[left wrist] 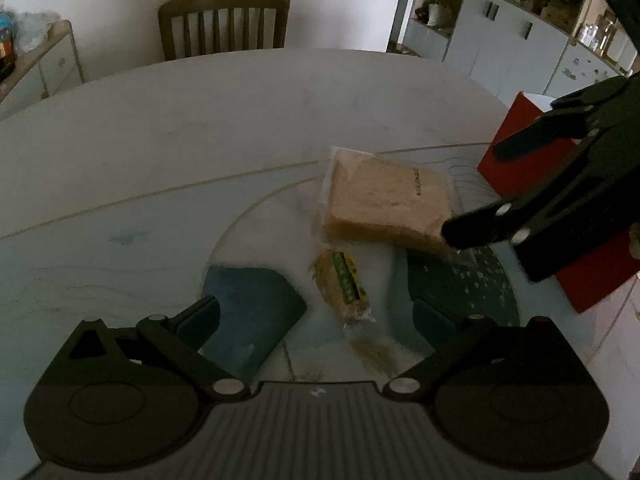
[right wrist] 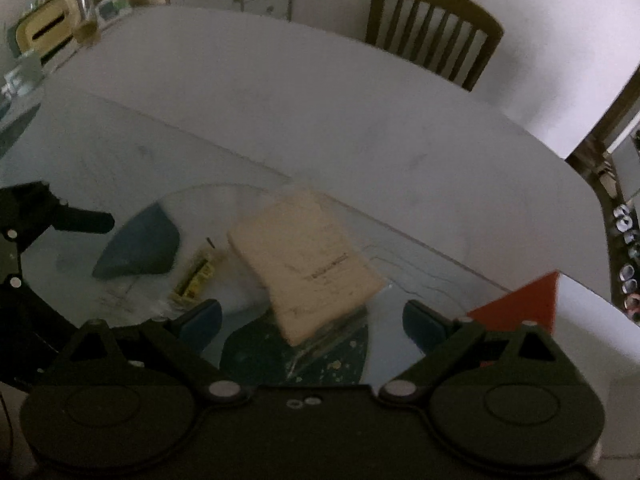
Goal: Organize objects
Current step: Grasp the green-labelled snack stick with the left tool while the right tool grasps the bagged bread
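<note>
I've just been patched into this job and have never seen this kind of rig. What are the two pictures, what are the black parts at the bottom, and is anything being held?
No robot arm here: a person holds a two-finger gripper in each hand, each with a fisheye camera looking along its fingers. One picture is from the left gripper, the other from the right gripper; the black housings at the bottom are the tools themselves.

On the pale round table lie a clear-wrapped bread packet, a smaller snack packet with a yellow-green label and a red box. A wooden chair stands behind.

Both grippers look open and neither visibly grips anything. The right one is at the bread packet's near corner; whether a finger touches it is unclear.
</note>
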Demonstrator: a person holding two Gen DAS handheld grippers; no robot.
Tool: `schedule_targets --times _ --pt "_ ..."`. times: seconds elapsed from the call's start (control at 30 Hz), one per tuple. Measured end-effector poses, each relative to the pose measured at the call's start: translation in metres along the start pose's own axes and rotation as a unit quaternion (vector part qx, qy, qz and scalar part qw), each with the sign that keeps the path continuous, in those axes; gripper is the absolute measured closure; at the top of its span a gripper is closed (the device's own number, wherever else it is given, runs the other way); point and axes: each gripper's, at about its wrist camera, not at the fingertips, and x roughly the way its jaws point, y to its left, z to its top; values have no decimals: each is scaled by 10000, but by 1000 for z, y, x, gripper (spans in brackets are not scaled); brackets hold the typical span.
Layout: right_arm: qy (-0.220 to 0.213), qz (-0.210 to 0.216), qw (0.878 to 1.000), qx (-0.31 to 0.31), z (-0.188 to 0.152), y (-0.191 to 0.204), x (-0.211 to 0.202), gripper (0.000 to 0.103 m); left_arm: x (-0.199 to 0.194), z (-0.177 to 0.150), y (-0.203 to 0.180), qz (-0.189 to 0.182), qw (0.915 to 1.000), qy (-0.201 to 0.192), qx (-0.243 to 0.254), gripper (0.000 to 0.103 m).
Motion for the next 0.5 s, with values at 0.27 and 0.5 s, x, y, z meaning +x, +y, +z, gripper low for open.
schedule_targets --times 0.27,0.5 --pt "256 4 9995 -189 9 -3 27 6 21 3 -9 183 9998 -35 34 0" --pt "370 67 9988 -326 17 -7 44 6 29 3 -14 164 9998 -66 118 0"
